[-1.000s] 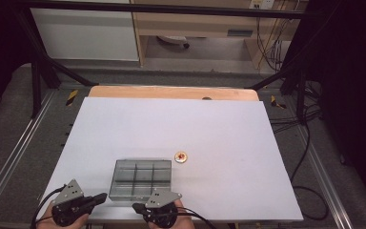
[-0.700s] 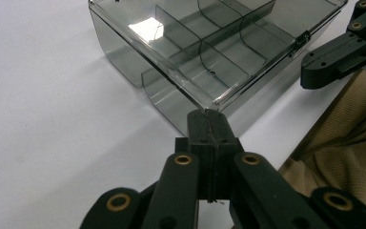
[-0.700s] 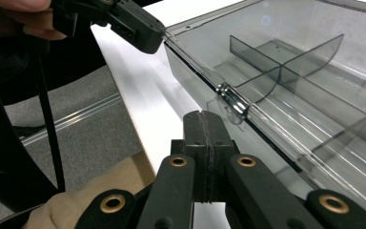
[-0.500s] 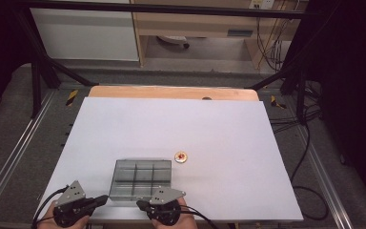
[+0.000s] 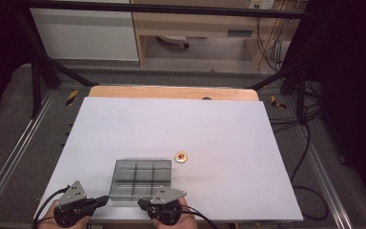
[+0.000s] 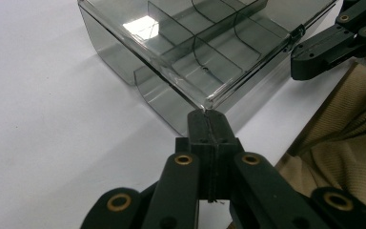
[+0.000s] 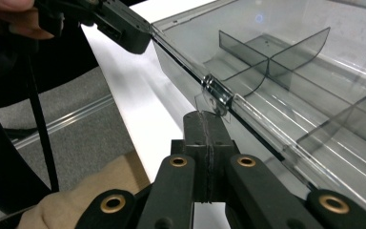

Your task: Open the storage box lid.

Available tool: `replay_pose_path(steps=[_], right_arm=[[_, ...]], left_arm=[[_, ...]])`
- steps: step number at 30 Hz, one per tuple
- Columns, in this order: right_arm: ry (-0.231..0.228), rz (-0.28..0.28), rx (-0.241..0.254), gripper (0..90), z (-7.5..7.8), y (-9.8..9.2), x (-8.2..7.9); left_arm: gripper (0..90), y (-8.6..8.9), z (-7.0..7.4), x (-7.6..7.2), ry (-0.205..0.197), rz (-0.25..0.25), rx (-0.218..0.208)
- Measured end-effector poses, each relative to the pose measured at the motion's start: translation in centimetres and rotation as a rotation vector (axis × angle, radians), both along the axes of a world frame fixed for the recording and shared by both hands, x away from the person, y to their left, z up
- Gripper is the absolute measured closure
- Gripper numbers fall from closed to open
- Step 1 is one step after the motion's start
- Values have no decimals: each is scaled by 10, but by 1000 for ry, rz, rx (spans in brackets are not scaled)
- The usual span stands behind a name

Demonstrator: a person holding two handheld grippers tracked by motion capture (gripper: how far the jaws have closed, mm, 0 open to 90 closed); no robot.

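High view — left gripper (image 5: 102,200) and right gripper (image 5: 143,204), jaws closed empty, flank clear divided box (image 5: 142,177) near edge | judged: poised at its latches to open lid

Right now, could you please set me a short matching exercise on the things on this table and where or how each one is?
Things:
1. compartment box
2. small round gold piece
3. left claw
4. right claw

Places or states:
A. lies alone on the white sheet, just beyond the box's far right corner
B. shut, tip at the box's near corner
C. smoky clear plastic, divided inside
D. shut, tip at the small clear latch tab on the box's near edge

Pairs: 1-C, 2-A, 3-B, 4-D
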State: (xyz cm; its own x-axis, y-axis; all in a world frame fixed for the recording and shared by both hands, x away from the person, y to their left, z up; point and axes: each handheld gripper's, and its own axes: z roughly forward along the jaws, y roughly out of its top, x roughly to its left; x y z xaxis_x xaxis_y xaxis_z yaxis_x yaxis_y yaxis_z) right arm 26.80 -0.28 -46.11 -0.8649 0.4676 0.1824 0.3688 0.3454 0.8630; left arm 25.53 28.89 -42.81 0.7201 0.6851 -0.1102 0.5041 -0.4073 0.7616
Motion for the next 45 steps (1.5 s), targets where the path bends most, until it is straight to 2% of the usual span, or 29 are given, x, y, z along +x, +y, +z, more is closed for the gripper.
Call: replay_pose_path(steps=[8,35,41,45], right_arm=[[8,-12,-3,900,-3,-2,3],[4,-1,-1,900,-3,-4,7],[5,-1,-4,900,-4,-5,7],[1,1,14,900,-1,-7,7]], left_arm=[[900,0,0,0,2,-1,-3],[900,-1,-1,2,11,-4,-11],[900,-1,-1,3,12,5,0],[900,-1,-1,3,12,5,-2]])
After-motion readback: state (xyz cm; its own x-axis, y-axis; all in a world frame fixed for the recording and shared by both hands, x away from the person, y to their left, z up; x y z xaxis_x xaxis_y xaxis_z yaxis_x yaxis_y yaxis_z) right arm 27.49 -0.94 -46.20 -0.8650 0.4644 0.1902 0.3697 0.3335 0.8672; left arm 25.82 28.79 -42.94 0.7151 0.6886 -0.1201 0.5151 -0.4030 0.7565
